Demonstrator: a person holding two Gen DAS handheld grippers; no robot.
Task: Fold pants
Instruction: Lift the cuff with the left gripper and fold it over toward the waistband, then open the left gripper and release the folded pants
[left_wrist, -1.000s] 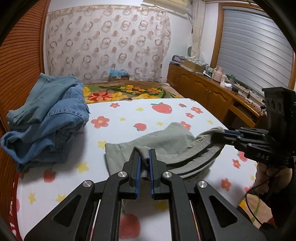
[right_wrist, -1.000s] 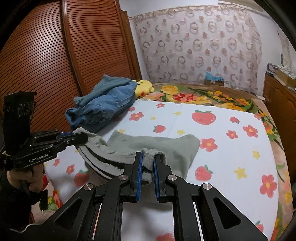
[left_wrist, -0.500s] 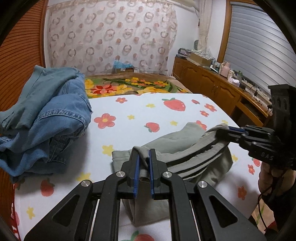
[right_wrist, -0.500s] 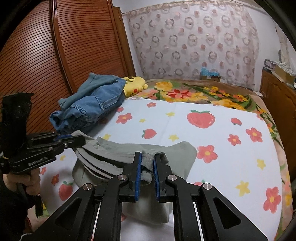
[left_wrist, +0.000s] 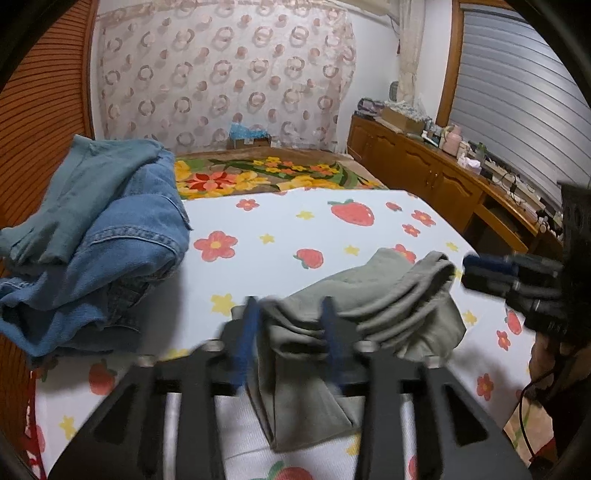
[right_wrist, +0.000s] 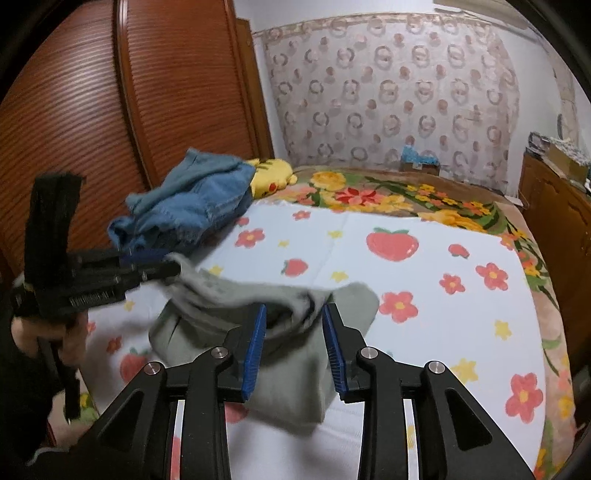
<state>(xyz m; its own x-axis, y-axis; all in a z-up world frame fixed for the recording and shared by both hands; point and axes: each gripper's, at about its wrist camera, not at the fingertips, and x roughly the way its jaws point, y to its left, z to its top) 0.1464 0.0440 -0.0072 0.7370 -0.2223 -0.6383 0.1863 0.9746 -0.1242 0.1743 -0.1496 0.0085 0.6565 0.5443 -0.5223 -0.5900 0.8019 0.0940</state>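
Currently both grippers, left (left_wrist: 288, 332) and right (right_wrist: 293, 339), are standing spread, gripping nothing; the grey-green pants (right_wrist: 295, 350) are lying bunched on the bed (right_wrist: 424, 295) directly ahead, between their fingers, long axis left-right.

white lettering runs along the side of the left gripper (right_wrist: 173, 271), but it is too blurred to read.

1. The pants (left_wrist: 369, 314) are soft, matt grey-green cloth.
2. The jeans (left_wrist: 110, 258) at nine o'clock are coarse blue denim.
3. The right hand-held gripper (right_wrist: 295, 339) is matt black plastic with ribbed blue pads (right_wrist: 255, 350).
4. The wardrobe (right_wrist: 147, 92) is glossy ribbed wood.
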